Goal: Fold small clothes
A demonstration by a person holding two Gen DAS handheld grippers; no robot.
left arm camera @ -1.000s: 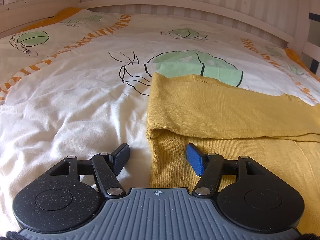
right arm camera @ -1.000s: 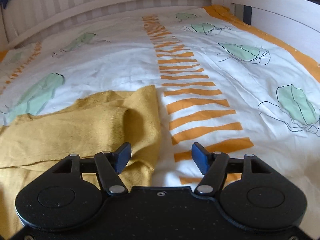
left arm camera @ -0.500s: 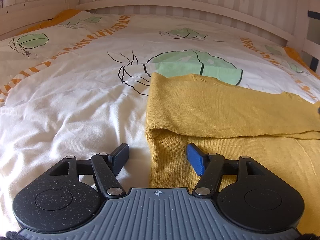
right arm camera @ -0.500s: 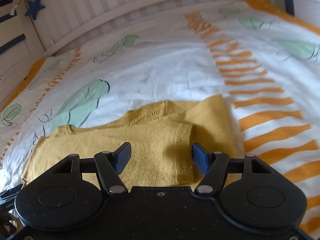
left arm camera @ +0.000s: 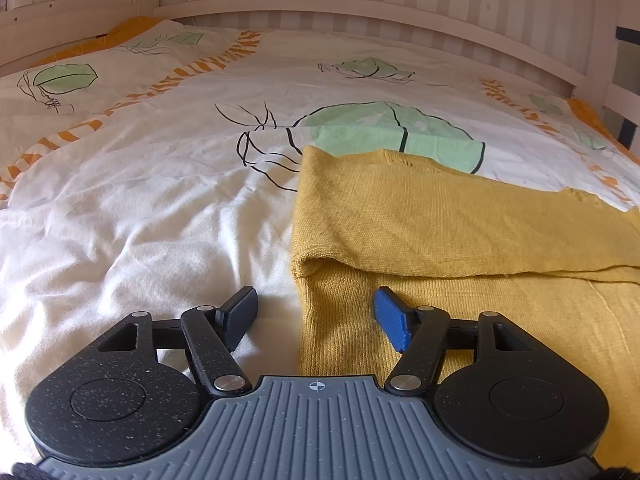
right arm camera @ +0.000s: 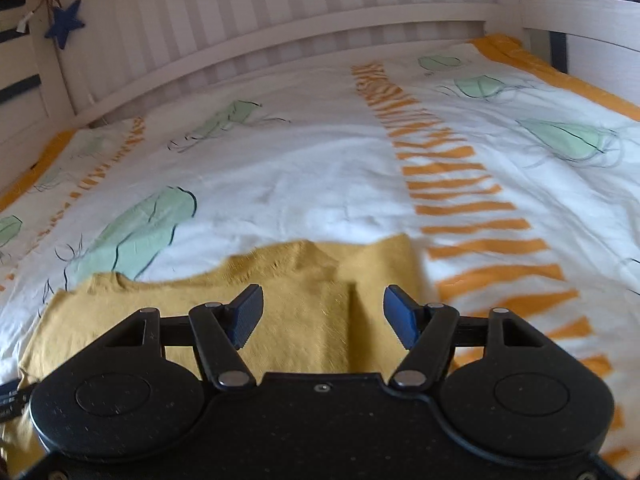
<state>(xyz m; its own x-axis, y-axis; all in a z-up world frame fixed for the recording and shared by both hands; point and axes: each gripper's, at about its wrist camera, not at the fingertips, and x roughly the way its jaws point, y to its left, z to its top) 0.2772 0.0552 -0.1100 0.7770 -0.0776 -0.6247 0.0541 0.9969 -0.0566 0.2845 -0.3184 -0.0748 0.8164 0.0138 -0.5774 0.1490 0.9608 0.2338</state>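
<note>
The yellow knit garment (left arm camera: 460, 232) lies flat on the bed (left arm camera: 160, 208), its far part folded over. The left gripper (left arm camera: 316, 318) has its fingers apart over the garment's left edge, gripping nothing. The right gripper (right arm camera: 323, 316) is also spread, empty, above the garment's (right arm camera: 304, 300) right part. The bed cover is white with green leaves and orange stripes. A white slatted rail (right arm camera: 280, 40) stands far behind.

Sweater (left arm camera: 460, 232): mustard knit, matt, fine ribbed weave. Duvet cover (left arm camera: 160, 184): smooth printed cotton, creased. Bed frame (right arm camera: 280, 40): painted white wood. Fingers (left arm camera: 390, 320): ridged blue plastic pads.
</note>
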